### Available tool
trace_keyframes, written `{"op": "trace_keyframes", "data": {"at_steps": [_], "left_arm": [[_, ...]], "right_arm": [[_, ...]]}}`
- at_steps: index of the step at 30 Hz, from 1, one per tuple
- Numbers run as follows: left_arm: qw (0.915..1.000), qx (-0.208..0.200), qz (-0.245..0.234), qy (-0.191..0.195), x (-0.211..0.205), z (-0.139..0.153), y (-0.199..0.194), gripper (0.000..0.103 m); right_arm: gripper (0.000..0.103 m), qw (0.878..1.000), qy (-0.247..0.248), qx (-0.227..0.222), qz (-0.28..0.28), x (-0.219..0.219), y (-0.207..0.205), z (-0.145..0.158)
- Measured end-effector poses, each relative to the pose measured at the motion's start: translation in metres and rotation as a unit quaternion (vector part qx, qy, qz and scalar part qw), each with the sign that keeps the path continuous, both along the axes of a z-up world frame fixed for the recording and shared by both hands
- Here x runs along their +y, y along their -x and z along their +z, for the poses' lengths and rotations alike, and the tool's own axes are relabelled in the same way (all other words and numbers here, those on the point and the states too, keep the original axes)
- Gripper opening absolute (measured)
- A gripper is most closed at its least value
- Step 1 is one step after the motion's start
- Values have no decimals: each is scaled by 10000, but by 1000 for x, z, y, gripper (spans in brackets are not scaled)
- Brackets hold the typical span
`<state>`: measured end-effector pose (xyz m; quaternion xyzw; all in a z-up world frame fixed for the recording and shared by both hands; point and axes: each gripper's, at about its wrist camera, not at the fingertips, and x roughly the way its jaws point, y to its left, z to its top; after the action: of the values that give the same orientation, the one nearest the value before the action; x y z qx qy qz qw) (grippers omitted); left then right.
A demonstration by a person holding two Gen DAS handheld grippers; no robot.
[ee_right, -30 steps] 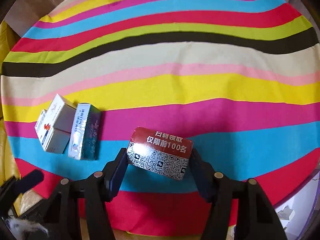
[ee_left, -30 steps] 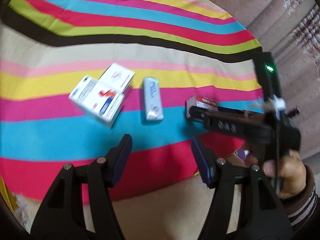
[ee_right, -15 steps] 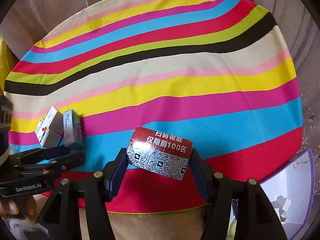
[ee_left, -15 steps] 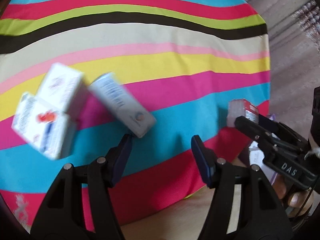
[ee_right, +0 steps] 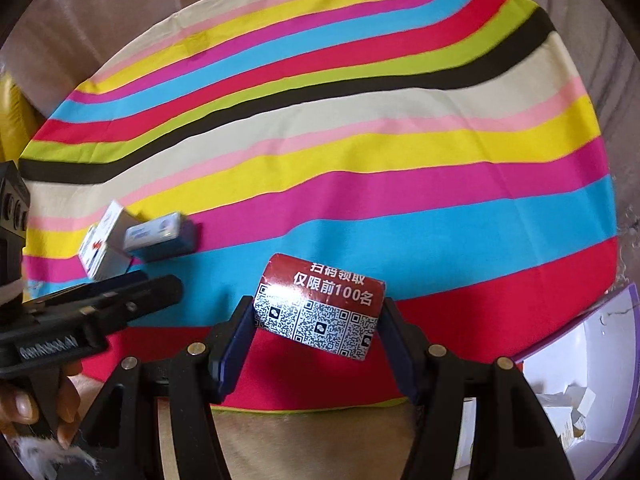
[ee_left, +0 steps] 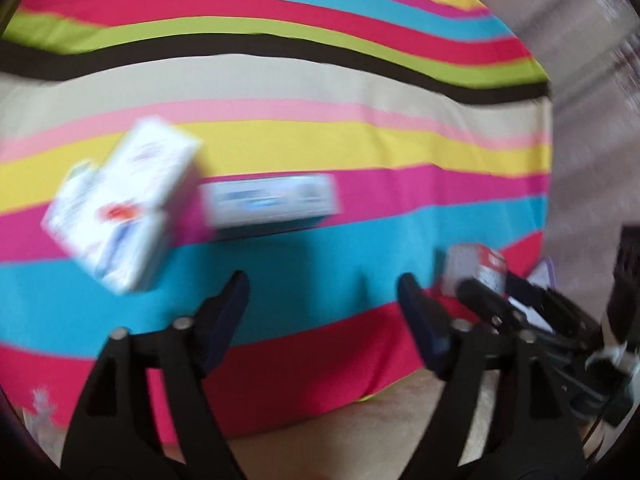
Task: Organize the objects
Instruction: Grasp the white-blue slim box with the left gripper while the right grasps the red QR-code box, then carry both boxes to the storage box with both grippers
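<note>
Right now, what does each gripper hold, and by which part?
The right gripper clamps the red QR-code box by its two short ends. The left gripper is open and holds nothing.

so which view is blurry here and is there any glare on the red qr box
Left wrist view: motion-blurred, the white boxes smeared and their print unreadable. Right wrist view: sharp, with glare washing out the upper left of the red QR box held in the right gripper.

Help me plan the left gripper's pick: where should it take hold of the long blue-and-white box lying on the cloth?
Grip the blue-and-white box across its narrow width at mid-length, coming from above. It lies flat; the white boxes crowd one end. The left gripper is open.
</note>
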<state>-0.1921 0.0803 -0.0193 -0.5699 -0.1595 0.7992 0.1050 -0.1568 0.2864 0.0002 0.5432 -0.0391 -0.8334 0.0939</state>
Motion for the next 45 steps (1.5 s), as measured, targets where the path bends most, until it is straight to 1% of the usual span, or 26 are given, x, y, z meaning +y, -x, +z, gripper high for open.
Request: {"op": "trace_keyframes", "data": {"at_steps": [2, 4, 6, 8, 14, 20, 22, 23, 25, 26, 27, 34, 36, 39, 42, 43, 44, 45], "left_arm": [[9995, 11, 278, 154, -11, 1, -2, 87], [9990, -66, 333, 307, -16, -2, 0, 87], [9980, -101, 361, 506, -12, -5, 7, 88], [9967, -109, 385, 708, -6, -6, 15, 91], [9923, -160, 608, 1071, 5, -10, 29, 91], [9854, -238, 896, 1425, 10, -15, 37, 91], [9845, -268, 955, 1448, 12, -18, 39, 91], [9845, -269, 968, 1440, 12, -19, 39, 91], [9839, -239, 933, 1505, 14, -20, 39, 84], [9833, -245, 892, 1569, 14, -21, 39, 78], [9820, -206, 852, 1676, 16, -21, 38, 76], [9843, -15, 631, 1648, 20, -16, 29, 76], [9875, 149, 490, 1490, 22, -9, 21, 76], [9898, 385, 336, 1328, 24, 2, 7, 76], [9923, 512, 327, 1081, 21, 11, -8, 75], [9927, 563, 318, 1018, 18, 12, -6, 75], [9931, 636, 313, 934, 26, 11, -2, 75], [9934, 666, 297, 886, 25, 13, -7, 75]], "right_arm": [[62, 9999, -41, 22, 115, -9, -3, 0], [62, 9997, -127, 10, 212, -16, -5, -4], [62, 9995, -193, -6, 265, -21, -6, -7], [62, 9995, -210, 25, 249, -20, -7, -6], [62, 9997, -198, 34, 159, -16, -5, -8], [62, 9995, -230, 55, 197, -16, -6, -8], [62, 9996, -230, 47, 184, -16, -6, -9], [62, 9995, -238, 47, 178, -16, -6, -9], [62, 9994, -272, 56, 181, -18, -6, -9], [62, 9994, -293, 64, 187, -18, -6, -9], [62, 9992, -324, 75, 202, -18, -6, -9], [62, 9990, -399, 66, 200, -19, -5, -11], [62, 9989, -413, 64, 193, -19, -5, -11], [62, 9989, -431, 72, 187, -20, -5, -11], [62, 9988, -448, 96, 176, -19, -7, -10], [62, 9988, -448, 98, 170, -19, -8, -10], [62, 9988, -450, 103, 160, -18, -9, -9], [61, 9987, -469, 122, 140, -18, -11, -8]]}}
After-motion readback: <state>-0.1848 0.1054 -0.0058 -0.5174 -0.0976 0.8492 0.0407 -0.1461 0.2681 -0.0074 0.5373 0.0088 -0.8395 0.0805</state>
